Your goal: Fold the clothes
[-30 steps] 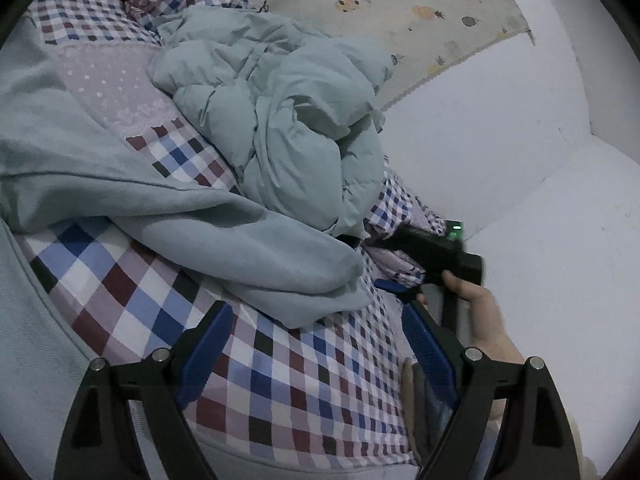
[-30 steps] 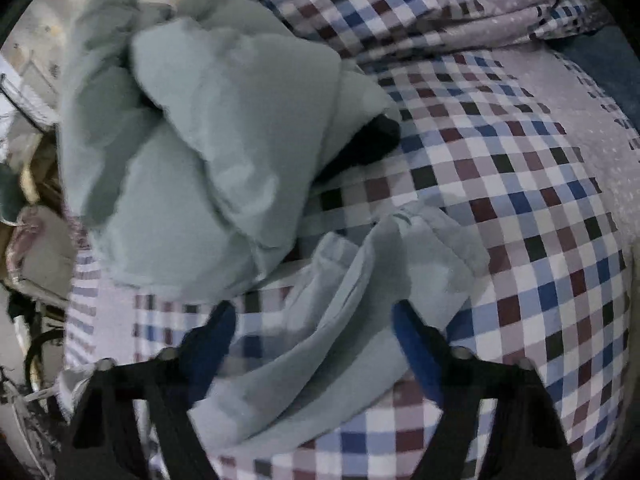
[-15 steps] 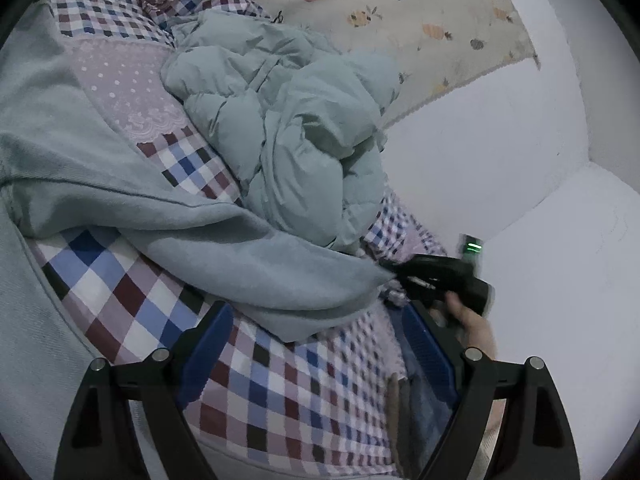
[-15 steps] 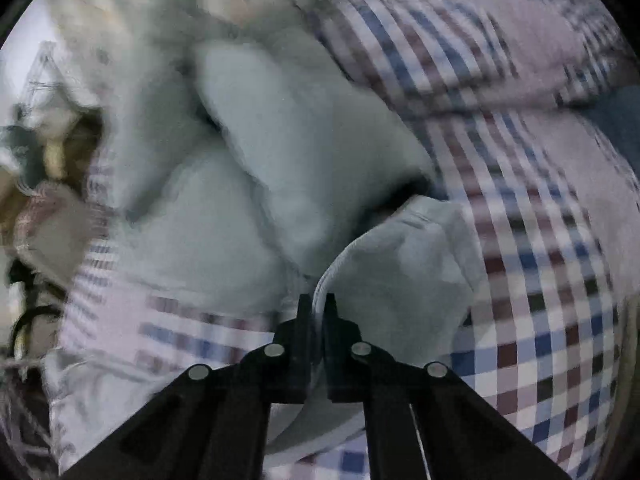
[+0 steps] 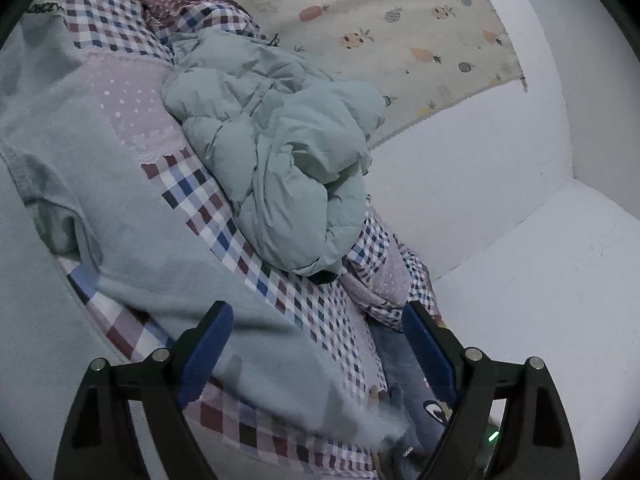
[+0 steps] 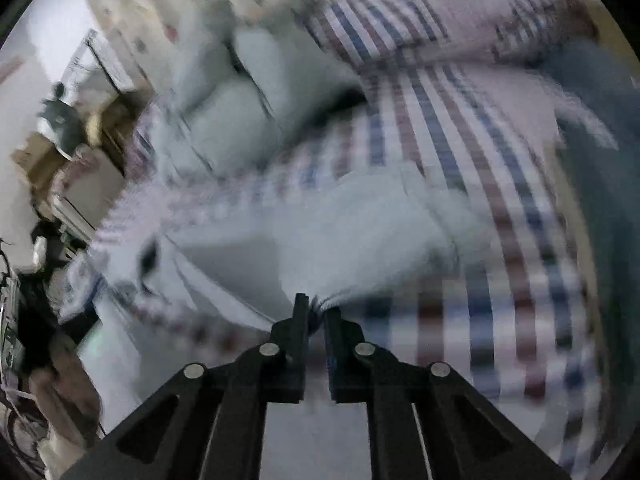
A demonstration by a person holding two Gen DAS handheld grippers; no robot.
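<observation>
Two grippers are with us. Our left gripper (image 5: 316,344) has its blue fingers (image 5: 206,350) wide apart and holds nothing; it hangs over the pale blue garment (image 5: 132,216) that lies spread on the checked bedcover (image 5: 208,204). Beyond it we see a crumpled puffy jacket (image 5: 280,152), and to the right a white wall (image 5: 460,184). Our right gripper (image 6: 316,314) has its fingers pressed together on a bunched edge of the garment (image 6: 352,232); this view is blurred.
</observation>
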